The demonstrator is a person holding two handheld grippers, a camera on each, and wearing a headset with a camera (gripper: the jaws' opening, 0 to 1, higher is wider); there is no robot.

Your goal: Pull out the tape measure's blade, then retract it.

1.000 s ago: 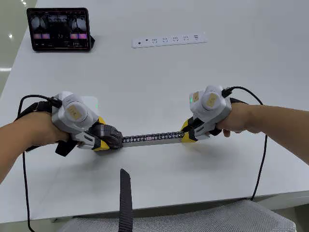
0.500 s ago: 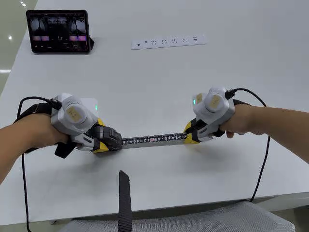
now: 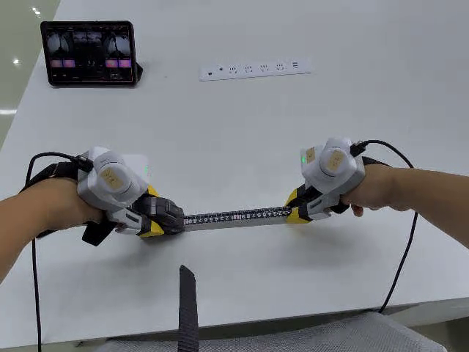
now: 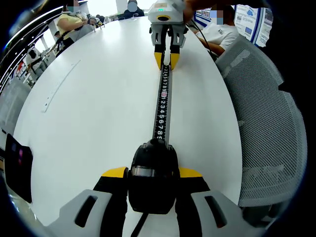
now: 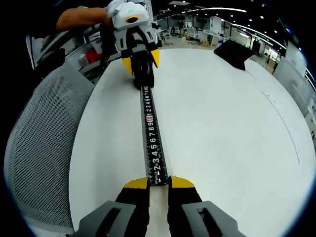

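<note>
Left gripper [image 3: 157, 222] rests low over the near left part of the white table [image 3: 242, 132], its 2 yellow-tipped jaws clamped on the black tape measure case [image 4: 153, 165], 1 jaw against each side. From the front of the case the blade [image 3: 234, 215] runs straight across to the right gripper [image 3: 297, 215]. That gripper's 2 jaws are closed almost together on the blade's free end. In the right gripper view the end of the blade lies in the narrow slot between the yellow tips, with white numerals 2, 3, 4, 5 reading away toward the case. The blade is dark with white markings and a reddish mark partway along. It stays low over the tabletop, but whether it touches the surface cannot be told.

Both grippers are held in a person's hands, with bare forearms coming in from either side and a black cable [image 3: 401, 257] trailing from each. At the far left corner of the table a tablet [image 3: 89, 53] stands with its screen lit, and a white power strip [image 3: 255, 69] lies well beyond the grippers near the middle. A black strap [image 3: 188, 308] hangs at the near edge, above a grey mesh chair [image 4: 266, 123].
</note>
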